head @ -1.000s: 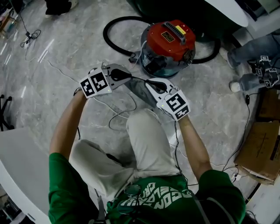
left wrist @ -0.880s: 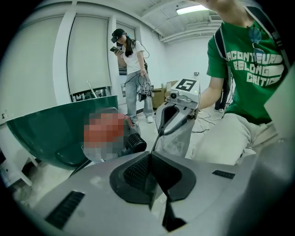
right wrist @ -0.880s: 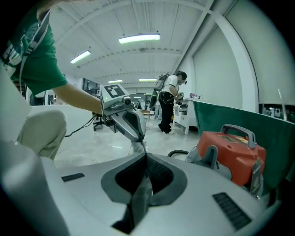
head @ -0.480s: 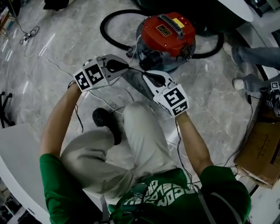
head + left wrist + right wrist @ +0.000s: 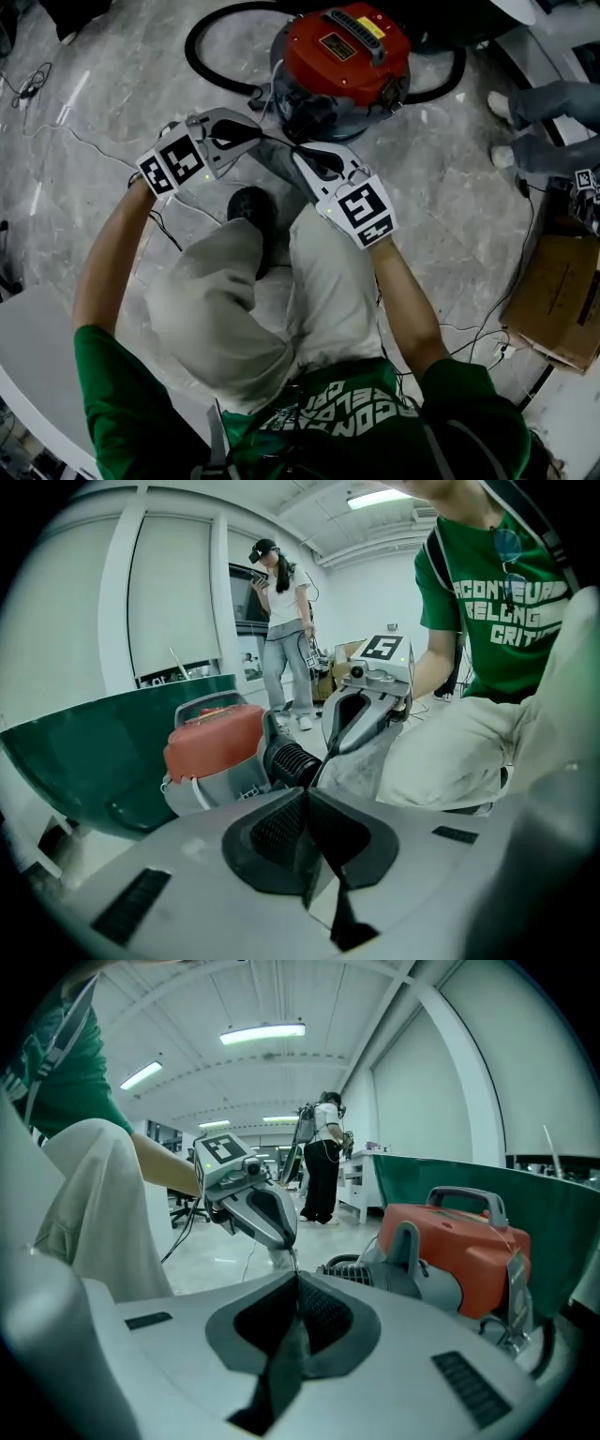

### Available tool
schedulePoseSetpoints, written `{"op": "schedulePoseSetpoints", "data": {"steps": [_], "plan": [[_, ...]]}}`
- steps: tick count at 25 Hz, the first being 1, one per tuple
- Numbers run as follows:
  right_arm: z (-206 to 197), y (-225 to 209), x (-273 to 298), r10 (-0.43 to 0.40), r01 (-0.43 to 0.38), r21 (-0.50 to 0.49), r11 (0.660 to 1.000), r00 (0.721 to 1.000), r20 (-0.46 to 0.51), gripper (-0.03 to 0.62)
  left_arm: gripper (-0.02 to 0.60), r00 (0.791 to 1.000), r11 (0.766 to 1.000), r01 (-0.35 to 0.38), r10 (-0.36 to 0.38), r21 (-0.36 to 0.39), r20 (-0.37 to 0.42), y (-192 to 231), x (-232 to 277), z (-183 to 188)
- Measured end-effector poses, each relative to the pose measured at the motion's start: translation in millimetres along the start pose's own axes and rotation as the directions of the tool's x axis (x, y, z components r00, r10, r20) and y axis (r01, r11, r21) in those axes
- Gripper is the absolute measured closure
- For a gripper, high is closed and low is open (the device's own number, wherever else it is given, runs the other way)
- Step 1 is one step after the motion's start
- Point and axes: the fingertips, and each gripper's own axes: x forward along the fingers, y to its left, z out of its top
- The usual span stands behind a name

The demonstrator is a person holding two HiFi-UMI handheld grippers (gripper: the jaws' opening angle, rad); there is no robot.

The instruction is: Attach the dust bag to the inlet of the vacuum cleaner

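Taking the head view first: how is the dust bag held, and why? — Checker

It is pinched at two edges, one by the left gripper and one by the right gripper. It is spread between them just in front of the vacuum cleaner. The mouth is probably kept taut this way so that it can be slid over the port. No contact with the machine is seen. — Recorder

Left gripper view? — Checker

The jaws are pressed together on a thin fold of grey fabric. A ribbed black port, taken to be the inlet, is seen just beyond the tips, low on the drum under the red lid. The gripper is aimed towards it, which is judged as alignment. — Recorder

Right gripper view? — Checker

The jaws are likewise closed on a dark strip of the bag, and the left gripper is seen opposite. The inlet is near but not reached. Attachment is judged not yet begun. A slack edge could be missed by the port, so the tension is best kept. — Recorder
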Motion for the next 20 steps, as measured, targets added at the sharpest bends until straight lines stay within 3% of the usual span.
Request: {"op": "schedulePoseSetpoints", "data": {"steps": [20], "plan": [[-2.5,-21.6,-6.2,-0.066,0.063,0.094,0.994,0.997,0.027,0.58,0.565,0.999,0.996,0.019,-0.021,0.083,0.026,29.3,22.4,20.4]]}}
